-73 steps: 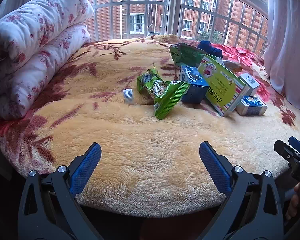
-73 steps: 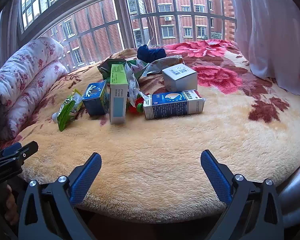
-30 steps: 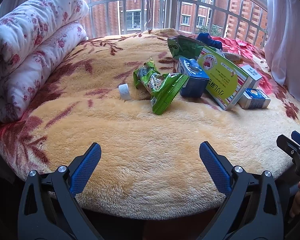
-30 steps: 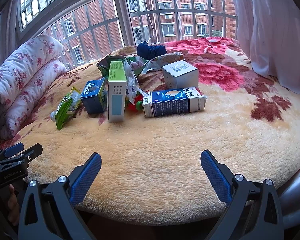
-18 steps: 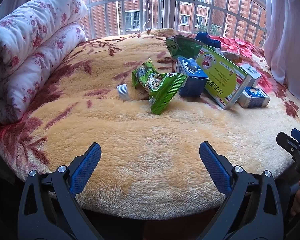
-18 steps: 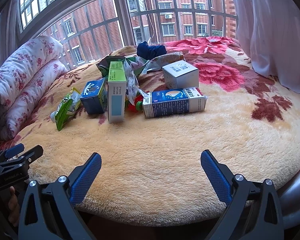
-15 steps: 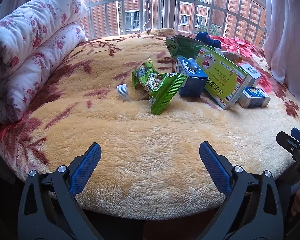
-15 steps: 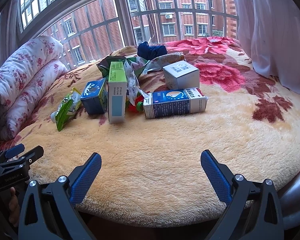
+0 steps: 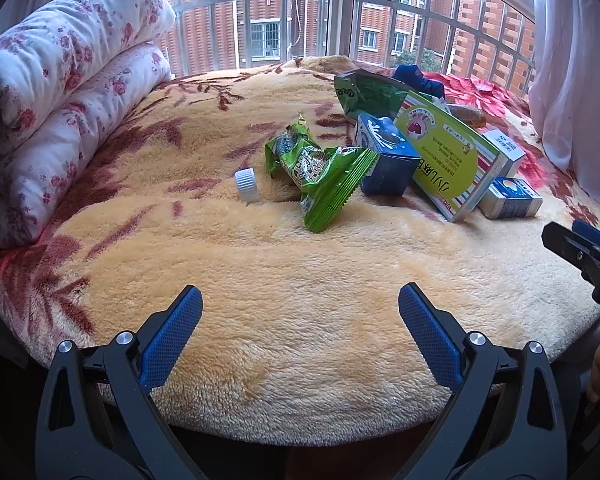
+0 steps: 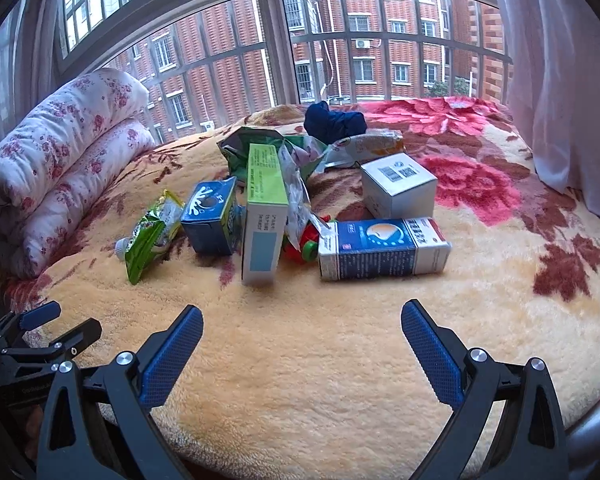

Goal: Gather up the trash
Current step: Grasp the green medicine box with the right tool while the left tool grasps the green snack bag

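Trash lies in a pile on a plush blanket [image 9: 284, 280]. In the left wrist view: a green snack wrapper [image 9: 320, 172], a white bottle cap [image 9: 247, 185], a blue carton [image 9: 388, 160], a green-and-white box [image 9: 448, 160]. In the right wrist view: the wrapper [image 10: 150, 232], the blue carton [image 10: 212, 216], the green box [image 10: 264, 208], a long blue-and-white box [image 10: 384, 248], a grey box [image 10: 398, 184]. My left gripper [image 9: 300, 320] is open and empty, short of the wrapper. My right gripper [image 10: 302, 330] is open and empty, short of the boxes.
A rolled floral quilt [image 9: 60, 92] lies along the left. A dark blue cloth [image 10: 332, 120] and more wrappers [image 10: 364, 146] sit behind the pile. Barred windows [image 10: 320, 48] stand at the back and a white curtain [image 10: 560, 72] hangs at the right.
Both grippers have crept slightly forward over the blanket edge. Both stay open; nothing has been picked up.
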`<move>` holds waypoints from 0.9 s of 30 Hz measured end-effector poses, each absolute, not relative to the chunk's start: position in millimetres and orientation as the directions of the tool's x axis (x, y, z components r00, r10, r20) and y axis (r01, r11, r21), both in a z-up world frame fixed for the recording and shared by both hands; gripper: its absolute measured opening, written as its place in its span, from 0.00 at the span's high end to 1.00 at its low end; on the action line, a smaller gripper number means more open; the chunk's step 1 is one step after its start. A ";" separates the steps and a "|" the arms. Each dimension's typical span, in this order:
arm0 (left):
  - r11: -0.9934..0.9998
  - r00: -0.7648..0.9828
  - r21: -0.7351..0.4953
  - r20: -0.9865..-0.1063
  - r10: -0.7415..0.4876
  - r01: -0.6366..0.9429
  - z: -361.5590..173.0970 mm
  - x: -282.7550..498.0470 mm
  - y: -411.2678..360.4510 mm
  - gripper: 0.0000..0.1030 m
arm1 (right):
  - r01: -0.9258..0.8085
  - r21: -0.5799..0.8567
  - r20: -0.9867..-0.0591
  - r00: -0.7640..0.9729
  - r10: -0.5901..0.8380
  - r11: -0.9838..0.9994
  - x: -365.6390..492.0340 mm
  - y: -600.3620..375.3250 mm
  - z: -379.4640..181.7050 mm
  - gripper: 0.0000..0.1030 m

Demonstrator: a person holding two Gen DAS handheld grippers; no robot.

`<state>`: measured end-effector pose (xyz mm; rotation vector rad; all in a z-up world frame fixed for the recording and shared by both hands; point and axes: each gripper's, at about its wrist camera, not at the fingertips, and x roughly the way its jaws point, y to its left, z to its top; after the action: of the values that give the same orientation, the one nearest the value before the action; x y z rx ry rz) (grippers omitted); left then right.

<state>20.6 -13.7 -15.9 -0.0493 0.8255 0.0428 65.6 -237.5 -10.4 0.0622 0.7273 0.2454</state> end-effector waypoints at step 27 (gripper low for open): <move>0.993 0.686 -0.077 -0.728 0.005 -0.090 -22.9 31.7 17.0 0.07 | -0.340 0.073 -0.678 0.672 0.297 0.938 182.8 -159.7 -33.3 0.73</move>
<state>31.7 17.0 -22.9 -0.1100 0.8135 0.0535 182.8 -159.7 -33.3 -0.0607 0.7523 0.3586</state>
